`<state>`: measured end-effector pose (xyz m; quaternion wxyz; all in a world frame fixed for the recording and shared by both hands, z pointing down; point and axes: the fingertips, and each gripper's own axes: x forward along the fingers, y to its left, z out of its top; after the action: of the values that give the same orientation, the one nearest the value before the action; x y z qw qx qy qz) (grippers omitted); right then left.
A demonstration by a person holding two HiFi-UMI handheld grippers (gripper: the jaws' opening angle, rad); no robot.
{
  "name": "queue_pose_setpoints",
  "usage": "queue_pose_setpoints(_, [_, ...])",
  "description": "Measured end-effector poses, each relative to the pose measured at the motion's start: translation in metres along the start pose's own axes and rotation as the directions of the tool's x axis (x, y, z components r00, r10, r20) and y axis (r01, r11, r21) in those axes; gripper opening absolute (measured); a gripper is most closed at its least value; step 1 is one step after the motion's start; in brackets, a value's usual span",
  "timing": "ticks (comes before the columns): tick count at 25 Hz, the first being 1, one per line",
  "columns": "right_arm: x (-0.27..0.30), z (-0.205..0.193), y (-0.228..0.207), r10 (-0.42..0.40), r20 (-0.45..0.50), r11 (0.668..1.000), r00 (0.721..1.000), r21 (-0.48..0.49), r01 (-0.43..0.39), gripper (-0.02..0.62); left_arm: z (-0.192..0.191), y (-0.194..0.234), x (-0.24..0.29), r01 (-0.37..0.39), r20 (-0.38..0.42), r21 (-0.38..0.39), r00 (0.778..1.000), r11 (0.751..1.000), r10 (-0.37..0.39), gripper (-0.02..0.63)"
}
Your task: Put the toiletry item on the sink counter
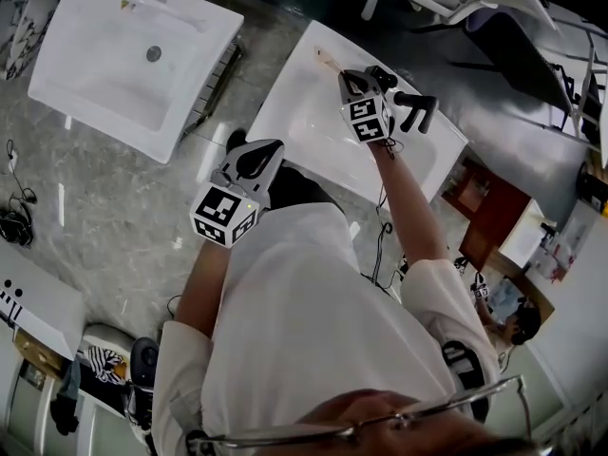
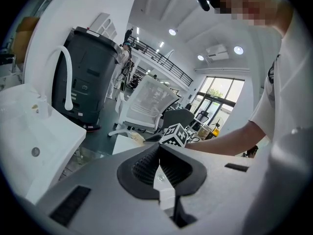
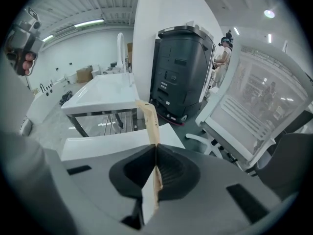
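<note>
We hold the thin flat beige toiletry packet [image 3: 148,119] pinched in our closed right tool [image 3: 155,148], above the white rectangular sink worktop [image 1: 302,112]. The next move, we think, is to lower it and let go. Our left tool [image 2: 159,153] is closed on nothing.

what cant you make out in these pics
- Tan item: right gripper view shows only its thin edge, clamped in the right gripper; too small in head view to identify.
- Sink: head view, near side hidden by the person's arm and torso.
- Left gripper: tips hidden under its body in head view.
</note>
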<state>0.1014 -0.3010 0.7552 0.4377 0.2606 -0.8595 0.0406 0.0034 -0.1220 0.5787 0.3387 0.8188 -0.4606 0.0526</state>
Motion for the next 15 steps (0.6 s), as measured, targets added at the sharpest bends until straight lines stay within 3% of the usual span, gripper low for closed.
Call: queue_pose_setpoints(15, [0.049, -0.017, -0.004, 0.001, -0.107, 0.999, 0.994, -0.040, -0.005, 0.012, -0.008, 0.011, 0.007, -0.008, -0.013, -0.038, 1.000, 0.999, 0.007, 0.005])
